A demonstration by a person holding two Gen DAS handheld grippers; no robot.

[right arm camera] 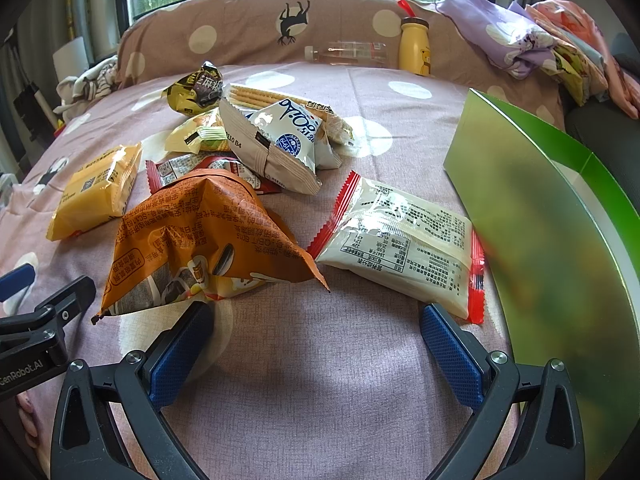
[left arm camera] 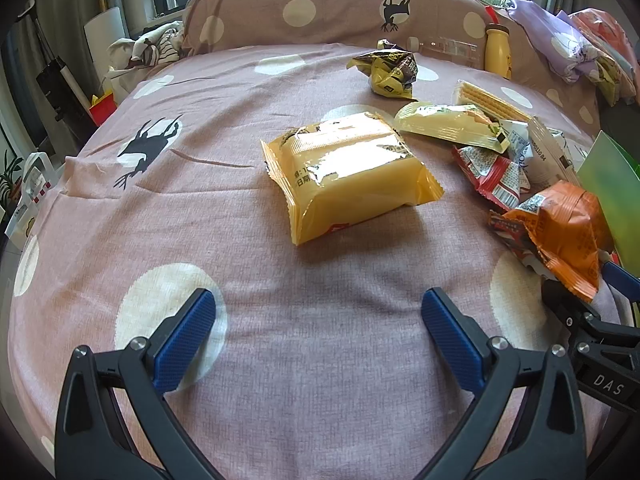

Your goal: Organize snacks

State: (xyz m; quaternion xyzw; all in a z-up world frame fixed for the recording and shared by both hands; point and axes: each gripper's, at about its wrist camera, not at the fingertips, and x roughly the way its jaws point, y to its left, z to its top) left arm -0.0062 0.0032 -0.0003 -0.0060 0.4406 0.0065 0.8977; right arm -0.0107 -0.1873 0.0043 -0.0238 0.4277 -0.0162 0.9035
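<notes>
L wrist: left gripper [left arm camera: 319,328] wide open, empty; yellow snack pack [left arm camera: 348,174] ahead on bedsheet [left arm camera: 240,208]. R wrist: right gripper [right arm camera: 316,340] wide open, empty, btwn orange bag [right arm camera: 200,240] & white packet [right arm camera: 404,240]; green box [right arm camera: 560,240] at right.

snack packets [right arm camera: 224,152] heaped on bed [right arm camera: 320,380], box [right arm camera: 560,240] right.

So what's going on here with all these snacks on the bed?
A person is holding two handheld grippers over a bed scattered with snack packets. Both the left gripper and the right gripper are open and empty. A yellow packet lies ahead of the left one; an orange bag and a white packet with red ends lie just ahead of the right. A green box stands open at the right.
</notes>
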